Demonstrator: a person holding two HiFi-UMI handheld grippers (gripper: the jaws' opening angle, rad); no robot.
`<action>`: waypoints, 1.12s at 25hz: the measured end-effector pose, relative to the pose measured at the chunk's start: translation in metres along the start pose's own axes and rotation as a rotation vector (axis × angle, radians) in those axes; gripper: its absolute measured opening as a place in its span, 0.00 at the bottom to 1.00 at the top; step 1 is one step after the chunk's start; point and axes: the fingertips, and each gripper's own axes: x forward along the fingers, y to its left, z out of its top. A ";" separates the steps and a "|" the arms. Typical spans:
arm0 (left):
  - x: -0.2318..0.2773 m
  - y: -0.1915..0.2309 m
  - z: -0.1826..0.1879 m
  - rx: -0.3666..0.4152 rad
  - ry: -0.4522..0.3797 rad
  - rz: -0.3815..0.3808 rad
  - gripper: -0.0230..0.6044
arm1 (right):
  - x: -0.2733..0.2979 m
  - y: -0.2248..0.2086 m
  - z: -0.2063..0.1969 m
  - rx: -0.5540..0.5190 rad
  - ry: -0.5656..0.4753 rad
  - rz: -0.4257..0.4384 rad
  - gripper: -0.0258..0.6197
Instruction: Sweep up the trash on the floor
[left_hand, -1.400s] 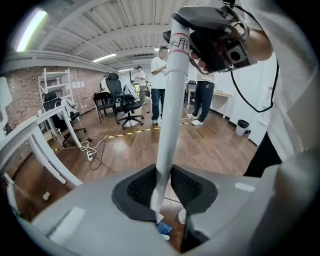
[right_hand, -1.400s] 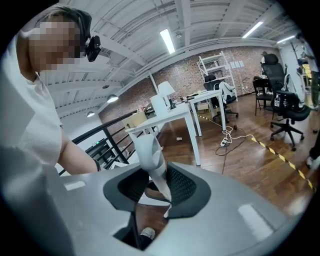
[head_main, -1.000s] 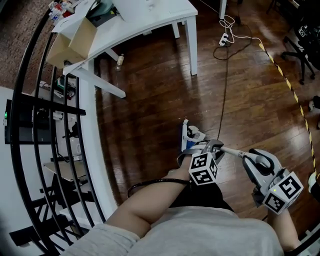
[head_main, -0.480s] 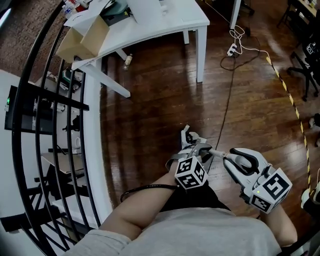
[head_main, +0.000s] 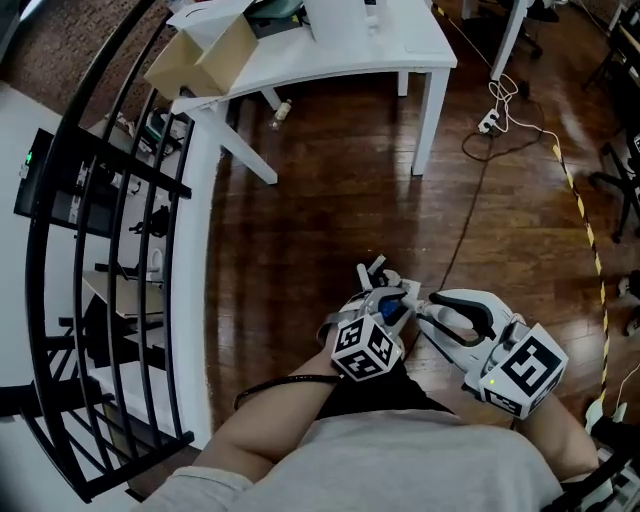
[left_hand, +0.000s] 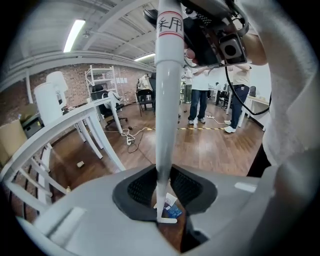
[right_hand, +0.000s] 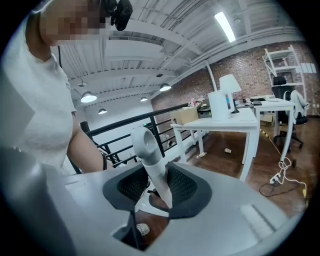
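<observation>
My left gripper (head_main: 386, 302) (left_hand: 161, 194) is shut on a white pole (left_hand: 164, 100) that rises straight up between its jaws. Below the jaws, at the pole's foot, lies a blue and white wrapper (left_hand: 171, 207) (head_main: 390, 310) over the wooden floor. My right gripper (head_main: 428, 316) (right_hand: 159, 194) is shut on a white handle with a looped end (right_hand: 148, 150). The two grippers sit side by side, close to my body. A small bottle (head_main: 281, 108) lies on the floor under the white table (head_main: 400, 55).
A black railing (head_main: 110, 250) runs along the left. A cardboard box (head_main: 205, 55) sits on the table's corner. A power strip with its cable (head_main: 490, 120) and yellow-black floor tape (head_main: 585, 230) lie to the right. People stand further off (left_hand: 200, 100).
Both grippers have drawn closer together and nearer to my body. The thin rod that showed between them is now hidden. The table and railing sit further right in the head view.
</observation>
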 end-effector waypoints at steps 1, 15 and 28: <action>-0.004 0.002 -0.002 -0.008 0.003 0.011 0.17 | 0.003 0.003 0.002 -0.004 0.003 0.013 0.23; -0.112 -0.034 -0.023 -0.049 -0.051 0.067 0.17 | 0.015 0.111 0.046 0.021 -0.031 0.122 0.23; -0.261 -0.131 -0.050 -0.007 -0.087 0.091 0.18 | -0.001 0.292 0.069 -0.072 -0.079 0.149 0.23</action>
